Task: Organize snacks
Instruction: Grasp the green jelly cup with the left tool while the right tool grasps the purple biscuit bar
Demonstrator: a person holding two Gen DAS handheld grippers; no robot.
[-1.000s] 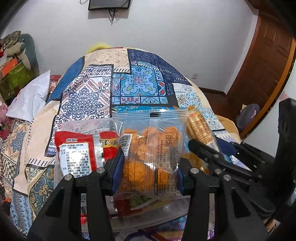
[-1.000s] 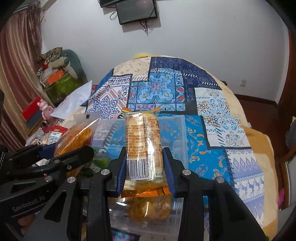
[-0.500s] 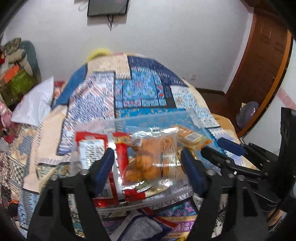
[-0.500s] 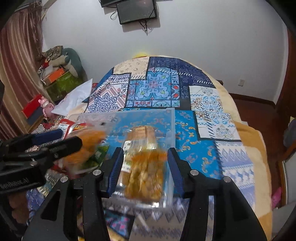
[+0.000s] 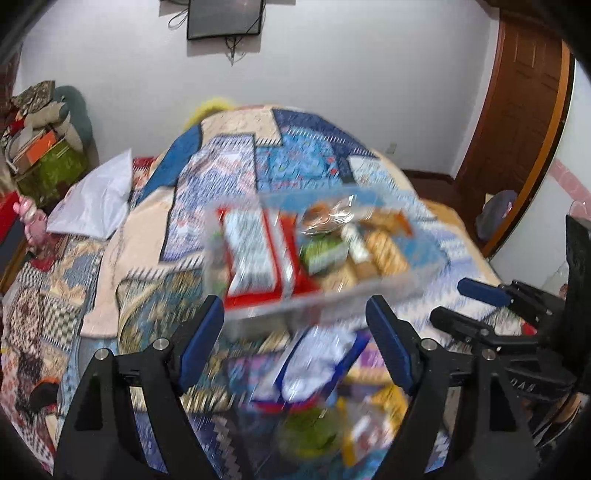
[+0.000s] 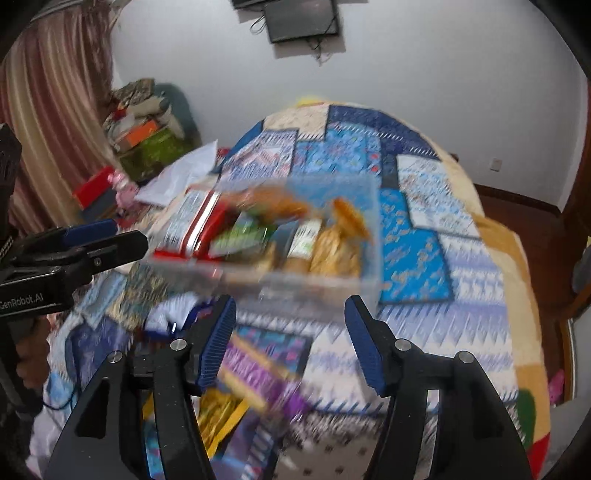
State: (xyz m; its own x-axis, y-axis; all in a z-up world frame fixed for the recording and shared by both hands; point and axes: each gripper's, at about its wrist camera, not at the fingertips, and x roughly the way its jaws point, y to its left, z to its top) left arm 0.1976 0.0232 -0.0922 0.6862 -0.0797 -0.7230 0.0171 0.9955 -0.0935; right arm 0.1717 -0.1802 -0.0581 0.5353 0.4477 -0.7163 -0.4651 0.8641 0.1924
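Note:
A clear plastic bin (image 5: 332,299) sits on the patterned bedspread, also in the right wrist view (image 6: 314,288). It holds a red-and-white packet (image 5: 255,254), a green packet (image 5: 325,254), an orange snack bag (image 6: 273,199) and a long yellow biscuit pack (image 6: 332,251). My left gripper (image 5: 295,328) is open and empty, just short of the bin's near wall. My right gripper (image 6: 290,339) is open and empty, also in front of the bin. More loose snack packets (image 5: 314,365) lie blurred below both grippers.
A white pillow (image 5: 96,199) lies at the left of the bed. Boxes and soft toys (image 6: 144,125) are piled by the curtain. A wooden door (image 5: 517,110) is at the right. A screen (image 5: 225,18) hangs on the far wall.
Both grippers opened and let go of their packs: the orange snack bag and the biscuit pack now lie in the bin. Both grippers pulled back and up from the bin.

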